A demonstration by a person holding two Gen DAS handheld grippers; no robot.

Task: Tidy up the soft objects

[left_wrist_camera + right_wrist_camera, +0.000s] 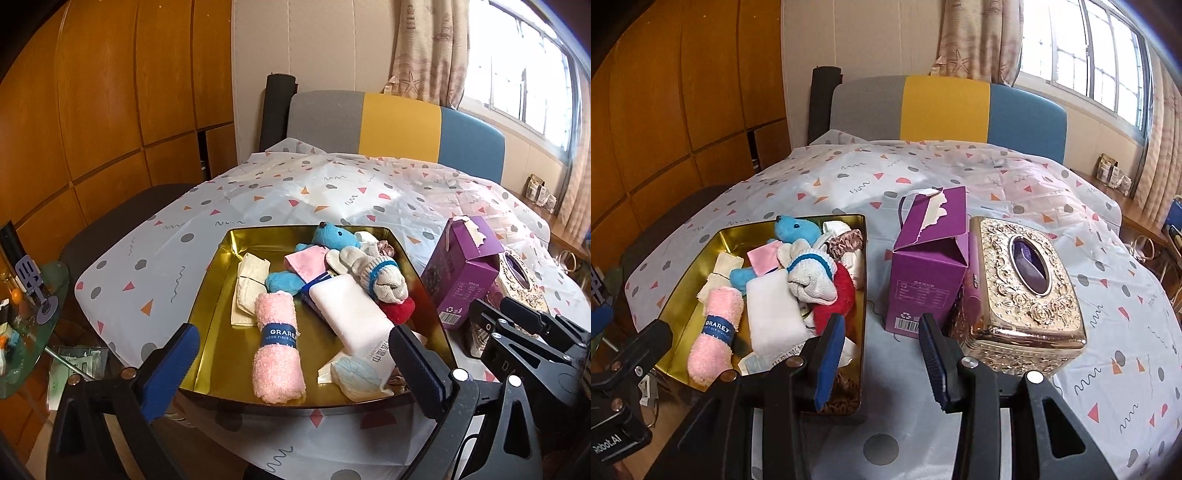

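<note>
Gold tin, landmark, on a patterned tablecloth. Inside: pink rolled towel, blue plush bear, white pack, knotted sock, red plush.

Left gripper: jaws spread wide over the tin's near edge, nothing grasped.

Right gripper: jaws part-open, empty, just right of the tin.

Right view only shows whole: purple carton right of the tin, ornate gold tissue box beyond it.
</note>
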